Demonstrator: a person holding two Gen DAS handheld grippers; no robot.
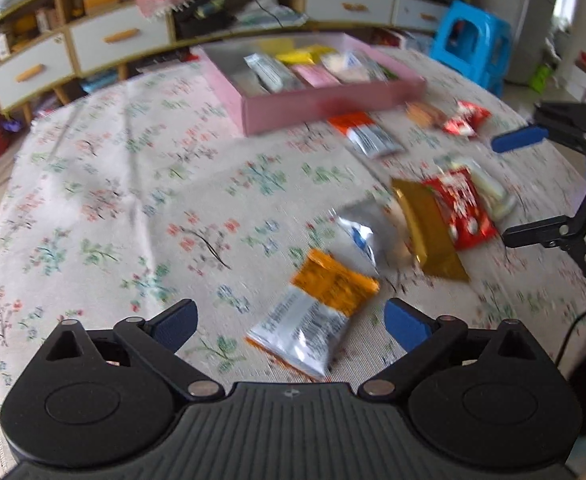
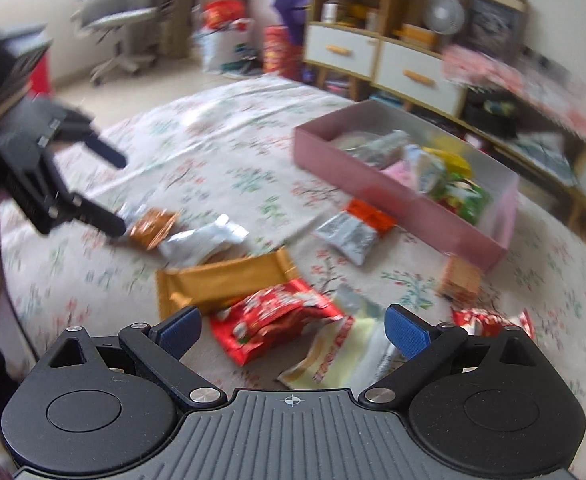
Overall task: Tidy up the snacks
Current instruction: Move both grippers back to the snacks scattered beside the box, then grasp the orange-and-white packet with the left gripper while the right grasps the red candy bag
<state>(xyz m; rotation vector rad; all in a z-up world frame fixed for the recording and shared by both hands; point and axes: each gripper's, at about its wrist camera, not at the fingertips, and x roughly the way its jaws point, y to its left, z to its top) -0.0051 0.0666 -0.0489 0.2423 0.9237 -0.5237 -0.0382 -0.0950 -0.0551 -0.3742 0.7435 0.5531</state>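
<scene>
Hovering near the pink box (image 1: 325, 106), left claw (image 1: 291, 322) gapes over an orange-silver packet (image 1: 313, 320); right claw (image 2: 293, 330) gapes over a red packet (image 2: 273, 320).

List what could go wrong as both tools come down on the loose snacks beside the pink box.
1. The red packet overlaps the gold packet and a pale yellow one; the open right tool could pinch two at once.
2. The left tool straddles the orange-and-silver packet, whose slick foil may slip out.
3. The pink box already looks fairly full, so added packets may pile up or spill.
</scene>
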